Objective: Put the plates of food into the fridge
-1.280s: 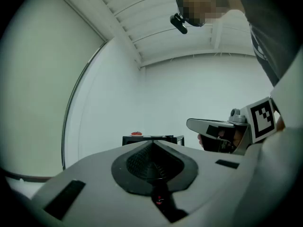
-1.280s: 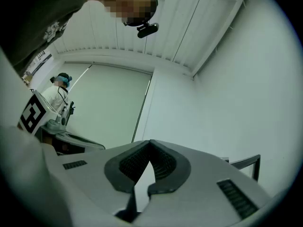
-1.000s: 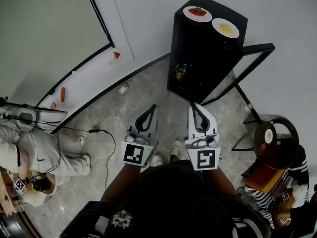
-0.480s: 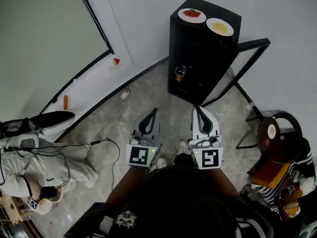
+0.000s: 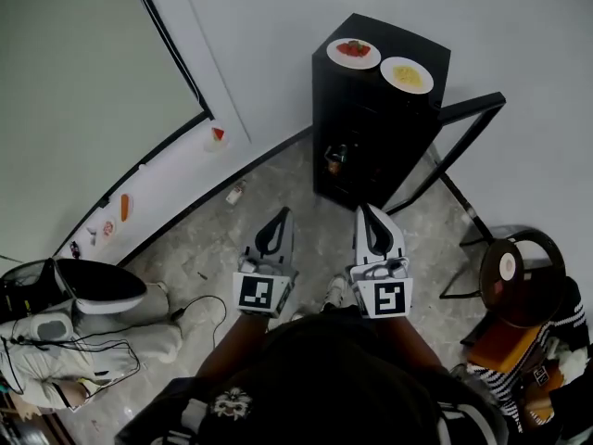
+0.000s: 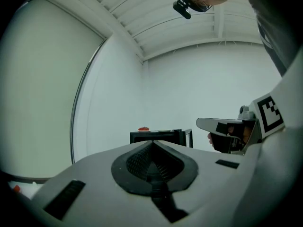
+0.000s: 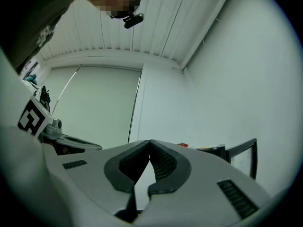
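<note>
we hold both tools low in front of us, well apart from the black fridge [image 5: 357, 128], which stands against the white wall [image 5: 278, 26] with its glass door [image 5: 463, 123] swung open to the right. both plates sit on top of the fridge, side by side. the plate of red food [image 5: 353, 52] is on the left and the plate of yellow food [image 5: 407, 74] is on the right, neither of them touched by a tool.

the left gripper [image 5: 281, 215] points toward the fridge. in its own view the ribbed pads are pressed together with nothing between them, and the red plate shows far off above the tips. the right gripper [image 5: 365, 211] lies parallel and just beside it, its pads also pressed together at the tips and pinching nothing.

for print, each gripper's cube carries a black-and-white square marker facing up, the left marker [image 5: 259, 292] and the right marker [image 5: 389, 298]. a pale emblem [image 5: 229, 406] on our dark top is too blurred to read. a small bottle [image 5: 234, 193] on the stone floor [image 5: 306, 211] has a label too small to make out.
</note>
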`<state>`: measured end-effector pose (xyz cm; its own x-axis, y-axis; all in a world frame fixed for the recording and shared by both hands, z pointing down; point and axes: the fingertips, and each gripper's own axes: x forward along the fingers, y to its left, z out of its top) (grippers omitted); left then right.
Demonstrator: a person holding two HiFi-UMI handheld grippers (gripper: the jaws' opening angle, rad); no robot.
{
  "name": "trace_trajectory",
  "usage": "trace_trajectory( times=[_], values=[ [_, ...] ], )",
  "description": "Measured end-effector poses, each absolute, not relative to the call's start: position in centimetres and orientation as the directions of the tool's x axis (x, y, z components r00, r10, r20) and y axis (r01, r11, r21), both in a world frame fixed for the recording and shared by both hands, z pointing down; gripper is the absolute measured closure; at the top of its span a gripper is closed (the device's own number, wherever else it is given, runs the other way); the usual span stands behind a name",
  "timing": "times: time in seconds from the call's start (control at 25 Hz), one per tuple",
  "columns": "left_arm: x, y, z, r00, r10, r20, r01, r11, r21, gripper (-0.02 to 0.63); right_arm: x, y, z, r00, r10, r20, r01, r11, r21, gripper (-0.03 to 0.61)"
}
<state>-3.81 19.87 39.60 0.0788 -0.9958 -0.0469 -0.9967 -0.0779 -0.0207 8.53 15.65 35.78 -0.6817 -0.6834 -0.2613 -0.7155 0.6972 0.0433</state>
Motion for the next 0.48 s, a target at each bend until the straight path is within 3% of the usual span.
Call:
trace_trajectory(
  times=[0.16,0.48],
  values=[
    [1.5,19.6,38.1,0.094,-0.993,-0.069,-0.996,-0.094,-0.007,0.592,12.9,15.8,34.8,-0.706,-0.643,-0.297,-0.682,0.730,0.041,0.555],
    [-0.1,13.6,36.8,0.123,-0.990,-0.070,-0.992,-0.123,-0.004,0.592,10.2,9.5,33.0,-0.705,-0.641,-0.304,-0.682,0.731,0.041,0.555]
  ],
)
